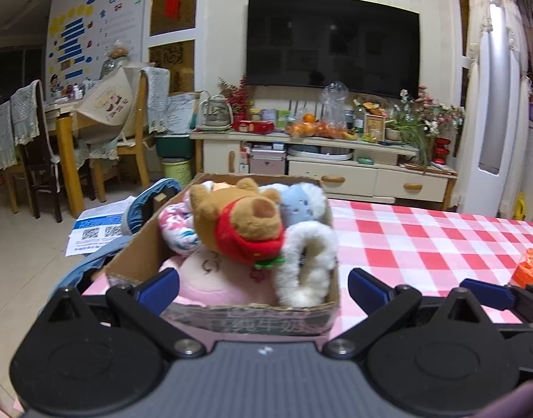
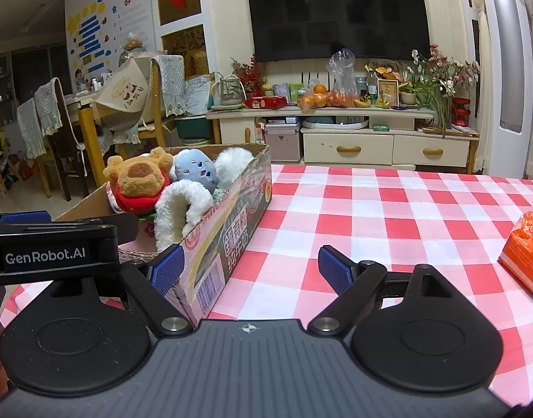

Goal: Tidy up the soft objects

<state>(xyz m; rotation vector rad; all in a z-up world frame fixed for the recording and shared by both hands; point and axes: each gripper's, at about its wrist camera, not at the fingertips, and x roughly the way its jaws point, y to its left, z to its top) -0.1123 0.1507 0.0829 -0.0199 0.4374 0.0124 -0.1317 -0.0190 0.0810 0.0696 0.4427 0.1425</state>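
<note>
A cardboard box (image 1: 245, 320) stands on the red-checked table, filled with soft toys: a brown bear with a red scarf (image 1: 245, 223), a pale blue plush (image 1: 301, 205), a white fluffy ring (image 1: 306, 268), a pink cushion (image 1: 210, 278) and a floral plush (image 1: 177, 224). My left gripper (image 1: 263, 287) is open and empty, its fingers either side of the box's near end. My right gripper (image 2: 249, 271) is open and empty, astride the box's near right corner (image 2: 210, 268). The bear (image 2: 139, 181), blue plush (image 2: 196, 170) and white ring (image 2: 182, 209) show there too.
An orange packet (image 2: 526, 254) lies on the tablecloth (image 2: 388, 216) at the right; it also shows in the left wrist view (image 1: 531, 268). A blue garment (image 1: 144, 205) and a printed sheet (image 1: 95, 230) lie left of the box. Chairs and a TV cabinet stand beyond.
</note>
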